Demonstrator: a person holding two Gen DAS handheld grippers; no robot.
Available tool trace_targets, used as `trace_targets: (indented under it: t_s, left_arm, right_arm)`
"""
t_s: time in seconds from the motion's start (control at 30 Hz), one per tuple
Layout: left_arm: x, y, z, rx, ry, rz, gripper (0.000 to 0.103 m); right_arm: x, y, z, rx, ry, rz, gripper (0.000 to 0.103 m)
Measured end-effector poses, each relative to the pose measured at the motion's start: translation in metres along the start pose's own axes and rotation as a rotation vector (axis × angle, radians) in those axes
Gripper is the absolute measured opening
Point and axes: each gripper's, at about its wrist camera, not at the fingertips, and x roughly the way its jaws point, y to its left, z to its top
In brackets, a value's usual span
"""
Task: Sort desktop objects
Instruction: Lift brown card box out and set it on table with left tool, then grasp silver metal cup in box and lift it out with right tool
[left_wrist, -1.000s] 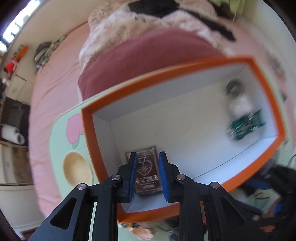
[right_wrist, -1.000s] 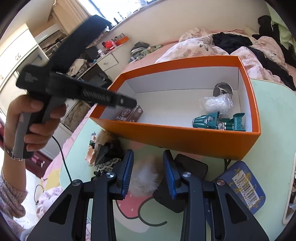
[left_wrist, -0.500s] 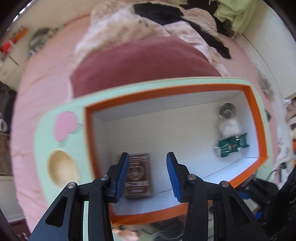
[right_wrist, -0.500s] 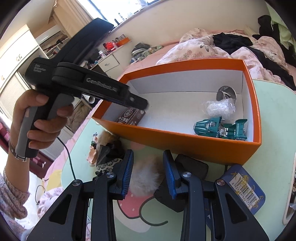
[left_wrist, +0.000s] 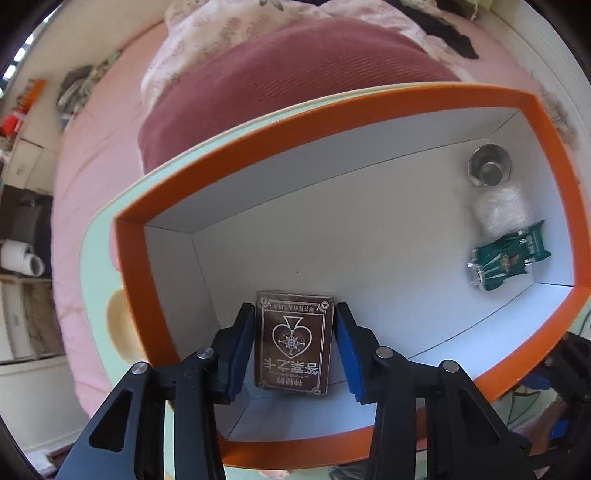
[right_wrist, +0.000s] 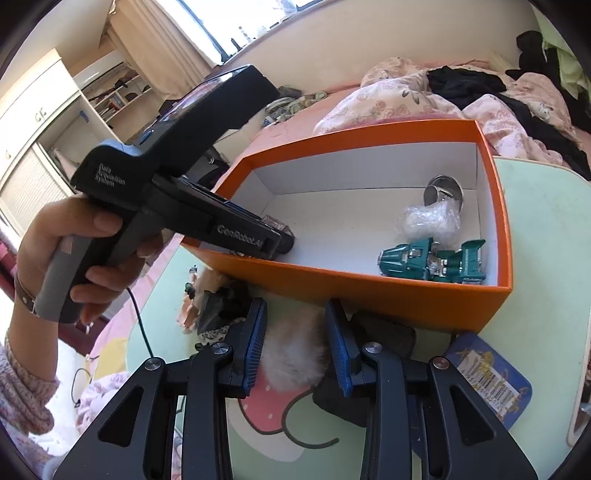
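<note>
A pale green counter (right_wrist: 535, 229) with a cartoon print stands beside a pink bed, and on it sits an open orange cardboard box with a white inside (left_wrist: 369, 229). At the left end of the box, close to the corner, a brown rectangular pack of playing cards with a spade emblem (left_wrist: 293, 341) lies flat on the box floor. The left hand-held gripper (left_wrist: 293, 343), gripped by a person's hand (right_wrist: 74, 251), points steeply down into that corner; its blue pads straddle the pack at a narrow spread, a thin gap showing on each side, so the pack looks let go rather than gripped. The pack's long axis runs along the line of the fingers, directly between them. At the right end of the box lie a shiny metal cup on its side (left_wrist: 489, 166), a crumpled clear plastic wrap (left_wrist: 500, 212) and a teal toy truck (left_wrist: 508, 258). Outside the box, on the near side, the right hand-held gripper (right_wrist: 295, 343) hovers low over the counter, narrowly parted, with a cream fluffy pom-pom (right_wrist: 293, 354) lying between and beneath its pads; whether they press on it cannot be told. Just right of it lie a black pouch (right_wrist: 391, 339) and a blue card with a barcode label (right_wrist: 487, 373). The fluffy item is much nearer the right hand, likely next to be sorted.
</note>
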Motion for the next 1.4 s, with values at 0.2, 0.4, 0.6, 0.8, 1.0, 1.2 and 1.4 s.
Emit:
trace_targets:
  t_s: [0.2,0.4,0.6,0.8,1.0,1.2,1.4]
  left_arm:
    - [-0.018,0.021,-0.002,-0.069,-0.141,-0.131,0.039]
    - [-0.089,0.060,-0.033,-0.163,-0.388,-0.300,0.039]
    - [-0.092,0.045,-0.098,-0.109,-0.392,-0.388,0.040]
    - [-0.054,0.023,-0.152,-0.113,-0.351,-0.365,0.040]
    - [-0.018,0.014,-0.167,-0.147,-0.343,-0.387,0.040]
    - [-0.011,-0.006,-0.165,-0.087,-0.375,-0.347,0.049]
    - [-0.012,-0.005,-0.166,-0.094,-0.422,-0.385,0.059]
  right_arm:
    - [0.000,-0.001,0.000,-0.002,0.016,0.003,0.034]
    - [-0.008,0.001,0.003,-0.023,0.034,0.024,0.034]
    - [-0.032,0.002,0.027,-0.058,0.069,0.114,0.035]
    - [-0.035,-0.006,0.102,-0.167,0.157,-0.277,0.034]
    - [0.020,-0.014,0.128,-0.183,0.411,-0.344,0.034]
    - [0.063,-0.017,0.122,-0.250,0.586,-0.507,0.034]
    - [0.094,-0.027,0.115,-0.270,0.677,-0.602,0.034]
